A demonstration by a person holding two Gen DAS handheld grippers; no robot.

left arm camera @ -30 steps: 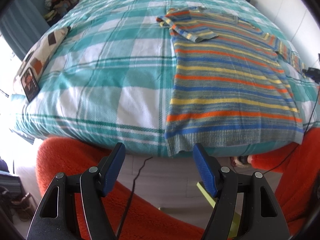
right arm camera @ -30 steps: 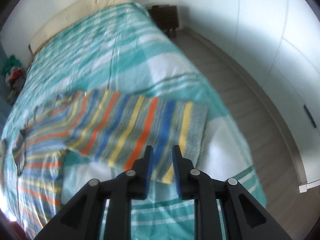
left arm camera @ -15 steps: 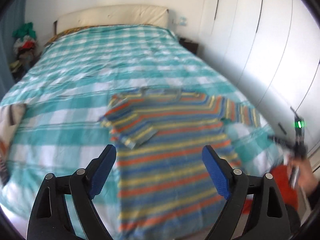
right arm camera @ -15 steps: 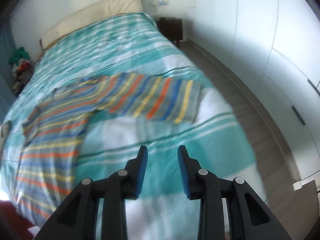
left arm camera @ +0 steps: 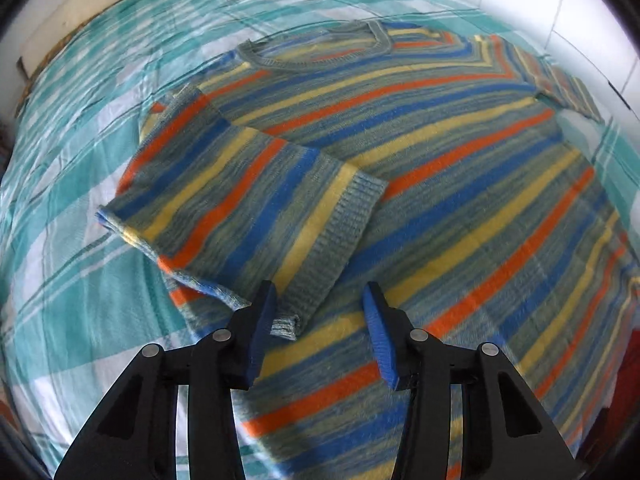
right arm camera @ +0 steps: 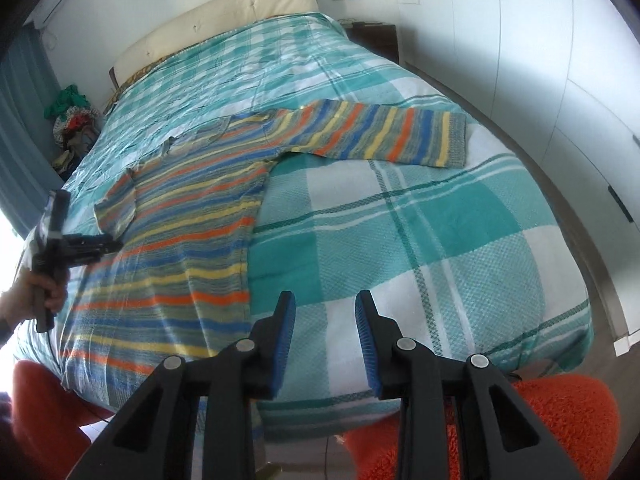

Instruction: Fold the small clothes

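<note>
Bare checked bedspread fills the right wrist view's centre and right, open to a gripper. The sweater covers the left half, its sleeve stretched across the upper middle.

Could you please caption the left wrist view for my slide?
Open left gripper hovering over striped sweater with one sleeve folded in.
</note>
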